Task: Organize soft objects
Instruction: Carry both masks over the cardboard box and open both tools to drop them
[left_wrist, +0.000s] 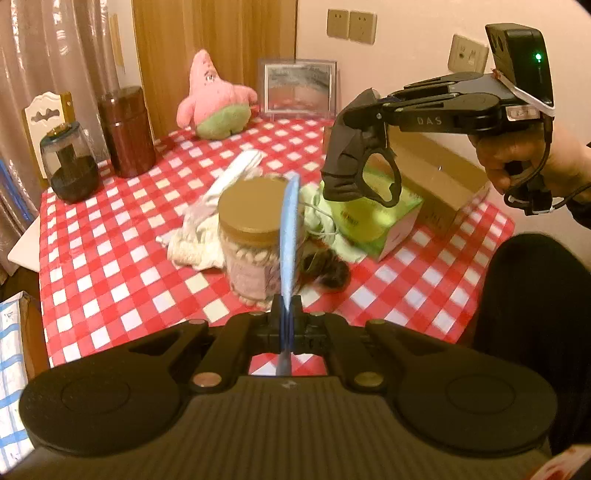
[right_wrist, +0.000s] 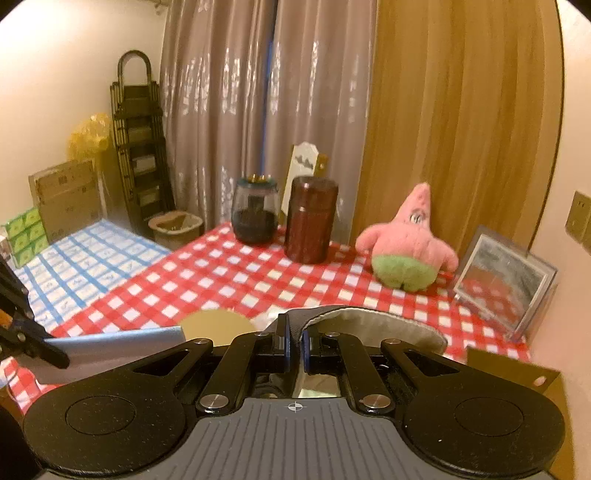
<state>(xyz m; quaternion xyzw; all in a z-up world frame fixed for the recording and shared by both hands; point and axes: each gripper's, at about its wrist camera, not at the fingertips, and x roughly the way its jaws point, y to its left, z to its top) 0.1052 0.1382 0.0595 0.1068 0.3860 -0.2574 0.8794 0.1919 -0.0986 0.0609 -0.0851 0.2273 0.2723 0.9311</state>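
Observation:
My left gripper (left_wrist: 287, 306) is shut on a thin pale blue sheet (left_wrist: 290, 236) that stands edge-on over the table; the same sheet (right_wrist: 110, 345) shows flat at the left of the right wrist view. My right gripper (right_wrist: 295, 332) is shut on a dark grey fabric piece with a pale lining (right_wrist: 373, 325). In the left wrist view that gripper (left_wrist: 364, 110) hangs at the upper right, above the table, with the fabric (left_wrist: 343, 162) dangling from it. A heap of white (left_wrist: 221, 192), cream (left_wrist: 195, 251) and light green (left_wrist: 317, 210) cloths lies mid-table. A pink star plush (left_wrist: 214, 99) sits at the back.
A jar with a tan lid (left_wrist: 255, 210) stands before the heap, a dark furry thing (left_wrist: 327, 275) beside it. A green tissue box (left_wrist: 380, 221) and a cardboard box (left_wrist: 443, 177) lie right. A brown canister (left_wrist: 127, 129), glass jar (left_wrist: 70, 166) and photo frame (left_wrist: 299, 88) line the back.

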